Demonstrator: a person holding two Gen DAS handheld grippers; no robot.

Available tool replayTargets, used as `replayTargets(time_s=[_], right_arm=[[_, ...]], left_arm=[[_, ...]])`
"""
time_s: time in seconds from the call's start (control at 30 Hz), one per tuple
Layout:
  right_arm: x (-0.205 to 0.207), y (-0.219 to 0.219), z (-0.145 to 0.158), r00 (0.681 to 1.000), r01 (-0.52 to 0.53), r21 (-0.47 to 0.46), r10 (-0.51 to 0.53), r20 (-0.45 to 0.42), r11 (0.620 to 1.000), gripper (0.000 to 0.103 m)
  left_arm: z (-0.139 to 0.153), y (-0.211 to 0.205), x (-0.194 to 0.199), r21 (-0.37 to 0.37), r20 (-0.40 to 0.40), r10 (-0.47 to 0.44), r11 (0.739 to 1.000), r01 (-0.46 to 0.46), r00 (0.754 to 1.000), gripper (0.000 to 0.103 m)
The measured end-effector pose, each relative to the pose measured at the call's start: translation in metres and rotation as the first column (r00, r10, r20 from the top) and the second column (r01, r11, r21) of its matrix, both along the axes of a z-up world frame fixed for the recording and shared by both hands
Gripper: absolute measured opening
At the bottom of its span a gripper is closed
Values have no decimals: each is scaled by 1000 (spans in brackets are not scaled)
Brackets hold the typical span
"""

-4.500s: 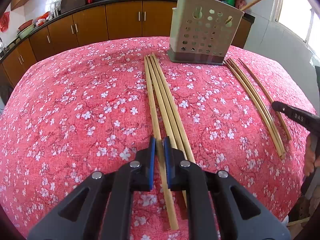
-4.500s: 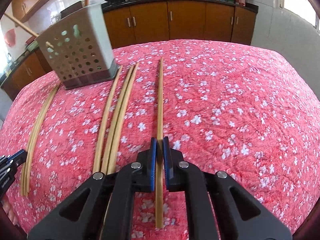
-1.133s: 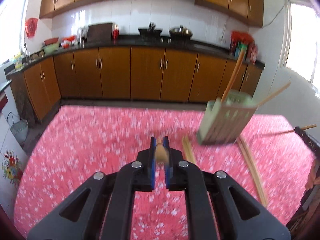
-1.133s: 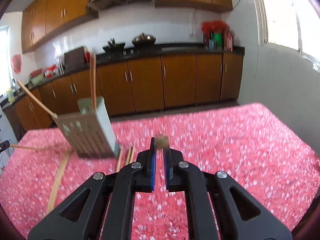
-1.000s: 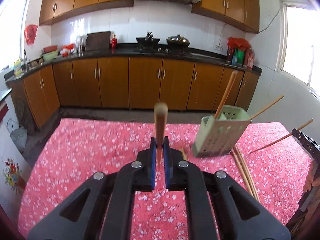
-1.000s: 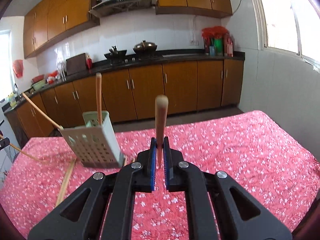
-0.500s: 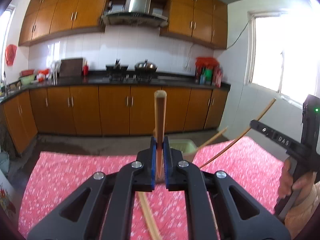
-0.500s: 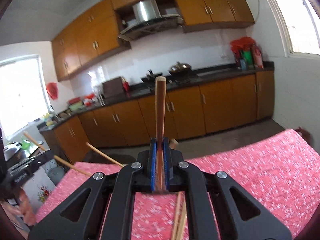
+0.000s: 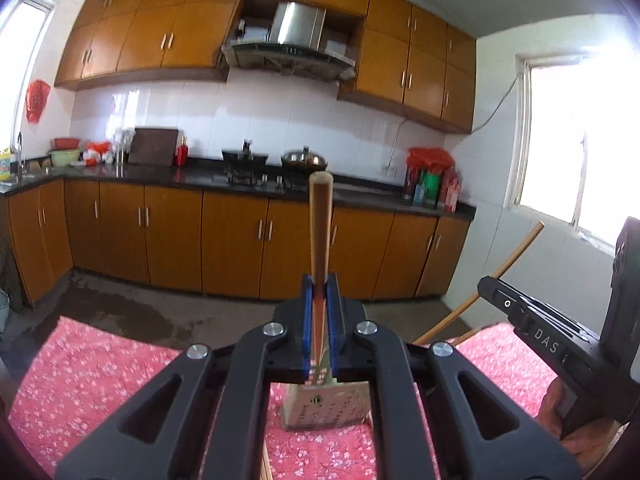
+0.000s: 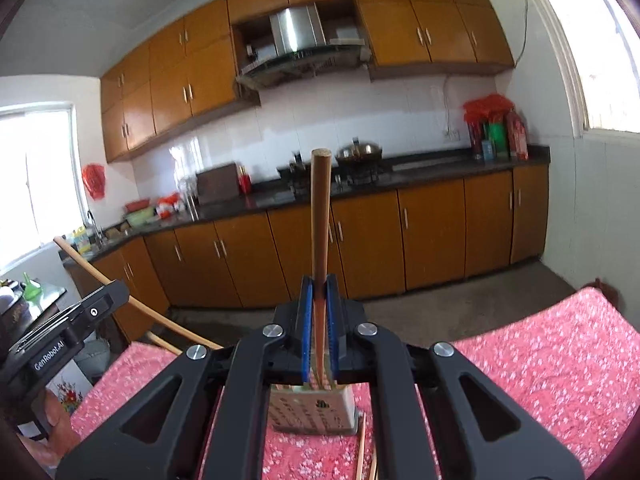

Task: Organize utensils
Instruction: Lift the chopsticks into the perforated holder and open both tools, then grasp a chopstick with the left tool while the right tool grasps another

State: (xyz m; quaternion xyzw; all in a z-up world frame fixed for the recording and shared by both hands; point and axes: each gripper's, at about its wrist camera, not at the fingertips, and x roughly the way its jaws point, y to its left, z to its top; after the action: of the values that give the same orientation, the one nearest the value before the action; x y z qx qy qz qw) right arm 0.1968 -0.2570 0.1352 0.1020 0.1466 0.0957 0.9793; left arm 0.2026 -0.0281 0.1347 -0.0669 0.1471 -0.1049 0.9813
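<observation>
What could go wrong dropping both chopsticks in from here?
1. Both tools converge on one utensil holder; right tool and left tool sit close and could collide.
2. Each held chopstick hides the opening, so a tip may catch the rim and tip it.

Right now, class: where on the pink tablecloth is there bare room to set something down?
Bare cloth lies left of the holder and right of it. It is crowded beside the holder, where loose chopsticks lie.
</observation>
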Motion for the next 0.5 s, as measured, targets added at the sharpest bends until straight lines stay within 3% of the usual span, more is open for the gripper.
replayTargets(time_s=[0.17,0.37,0.5], right_arm=[[10,2,-19,998,-8,1,8,-58,1000,8],[2,-2,-11,999,-9,0,9,-37,1000,9],[-16,-16,3,1000,25,7,-25,9,1000,23]], left_arm=[[-23,7,21,-23,-71,-5,1000,3,997,8],[-15,14,9,-39,-33,-9,999,7,999,23],[-4,29,-10,-70,3,3,998,-3,1000,25]])
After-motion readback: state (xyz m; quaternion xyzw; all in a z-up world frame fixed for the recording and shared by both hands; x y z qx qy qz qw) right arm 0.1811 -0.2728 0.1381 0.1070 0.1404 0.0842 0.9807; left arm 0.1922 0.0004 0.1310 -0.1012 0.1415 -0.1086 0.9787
